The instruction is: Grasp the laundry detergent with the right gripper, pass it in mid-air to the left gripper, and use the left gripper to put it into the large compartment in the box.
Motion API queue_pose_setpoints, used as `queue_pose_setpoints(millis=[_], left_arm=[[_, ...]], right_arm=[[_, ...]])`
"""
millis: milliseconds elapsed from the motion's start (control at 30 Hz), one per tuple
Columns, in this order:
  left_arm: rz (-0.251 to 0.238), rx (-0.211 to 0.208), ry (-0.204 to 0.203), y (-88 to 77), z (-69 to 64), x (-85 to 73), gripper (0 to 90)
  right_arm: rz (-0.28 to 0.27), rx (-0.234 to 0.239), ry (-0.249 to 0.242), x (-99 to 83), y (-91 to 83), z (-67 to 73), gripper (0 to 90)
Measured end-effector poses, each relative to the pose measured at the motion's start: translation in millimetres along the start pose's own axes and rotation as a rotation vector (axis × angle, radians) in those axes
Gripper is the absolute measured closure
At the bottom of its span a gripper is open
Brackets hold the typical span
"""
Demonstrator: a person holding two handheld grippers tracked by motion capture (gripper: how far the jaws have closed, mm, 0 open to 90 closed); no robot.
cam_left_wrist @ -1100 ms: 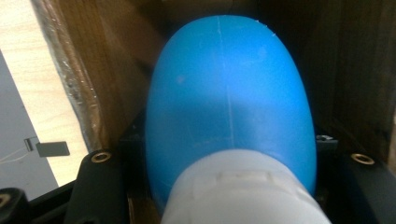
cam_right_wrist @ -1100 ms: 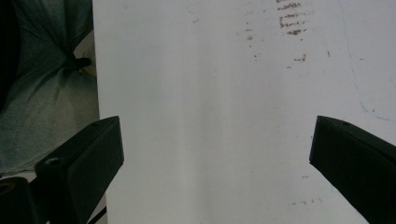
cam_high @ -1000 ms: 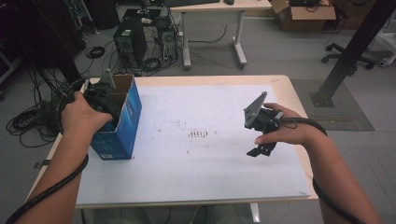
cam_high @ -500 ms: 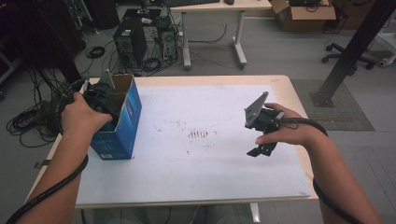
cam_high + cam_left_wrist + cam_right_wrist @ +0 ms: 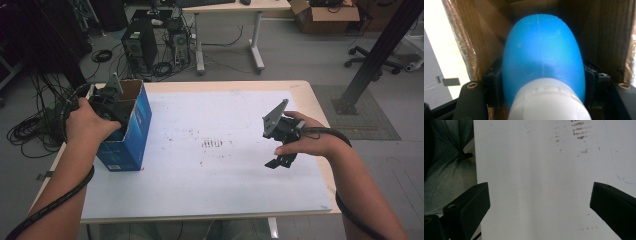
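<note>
My left gripper [image 5: 109, 102] reaches down into an open blue cardboard box [image 5: 131, 142] at the table's left edge. Between its jaws sits a blue rounded bottle [image 5: 542, 50] with a white cap [image 5: 549, 100] nearest the camera. The jaws have just been opening, and the pads [image 5: 498, 82] still touch the bottle's sides. Brown cardboard walls [image 5: 486, 37] close in around it. My right gripper [image 5: 280, 161] hovers over the right part of the white table top [image 5: 210, 180], pointing down. In the right gripper view, my right gripper [image 5: 540, 202] is open with nothing between its jaws.
Faint brown marks [image 5: 212, 144] stain the middle of the table. Beyond the far edge stand a computer tower [image 5: 139, 47], tangled cables and another desk [image 5: 230, 10]. A black post [image 5: 372, 55] rises at the right. A trouser leg [image 5: 449, 170] shows past the near edge.
</note>
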State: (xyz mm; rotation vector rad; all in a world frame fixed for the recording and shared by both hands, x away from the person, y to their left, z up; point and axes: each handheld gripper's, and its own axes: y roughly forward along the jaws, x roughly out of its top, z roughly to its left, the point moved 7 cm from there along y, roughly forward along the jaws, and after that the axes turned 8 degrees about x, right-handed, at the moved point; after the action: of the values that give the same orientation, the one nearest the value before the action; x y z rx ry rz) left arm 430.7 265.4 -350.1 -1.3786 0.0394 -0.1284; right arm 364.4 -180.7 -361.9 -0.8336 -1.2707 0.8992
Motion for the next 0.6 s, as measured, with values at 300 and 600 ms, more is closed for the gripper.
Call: queue_pose_setpoints(millis=[300,600], left_arm=[[0.001,0.01,-0.002,-7.2,-0.3,-0.8,32.3],[-0.008,0.037,0.007,-21.3,1.5,-4.4,28.8]], right_arm=[[-0.004,0.0,-0.001,-1.6,0.0,0.4,3.0],[-0.008,-0.01,-0.007,-0.2,-2.6,0.1,2.8]])
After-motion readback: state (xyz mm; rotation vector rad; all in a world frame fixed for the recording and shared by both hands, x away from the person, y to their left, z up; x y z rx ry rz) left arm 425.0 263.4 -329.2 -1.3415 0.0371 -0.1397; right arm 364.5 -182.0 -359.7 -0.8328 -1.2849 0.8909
